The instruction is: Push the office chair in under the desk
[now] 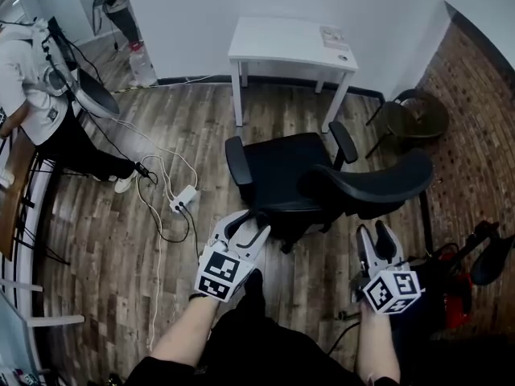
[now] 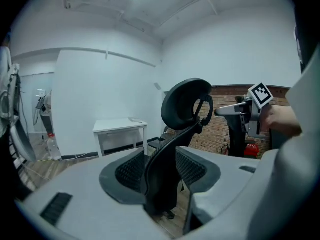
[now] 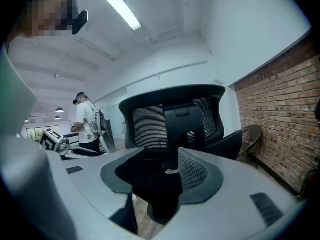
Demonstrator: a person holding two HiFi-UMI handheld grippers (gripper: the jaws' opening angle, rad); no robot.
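The black office chair [image 1: 298, 179] stands on the wood floor a short way in front of the white desk [image 1: 290, 43], its curved backrest [image 1: 378, 185] turned toward me. My left gripper [image 1: 241, 233] is open at the chair's near left side, with nothing between its jaws. My right gripper [image 1: 378, 244] is open just behind the backrest, apart from it. The left gripper view shows the chair side-on, its headrest [image 2: 187, 101] above the jaws, the desk [image 2: 120, 129] beyond. In the right gripper view the mesh backrest [image 3: 172, 121] fills the middle.
A power strip [image 1: 183, 197] with trailing cables lies on the floor to the left. A person [image 1: 32, 79] sits at far left. A round wicker chair [image 1: 414, 119] stands by the brick wall on the right, and a red object [image 1: 455, 296] sits near my right hand.
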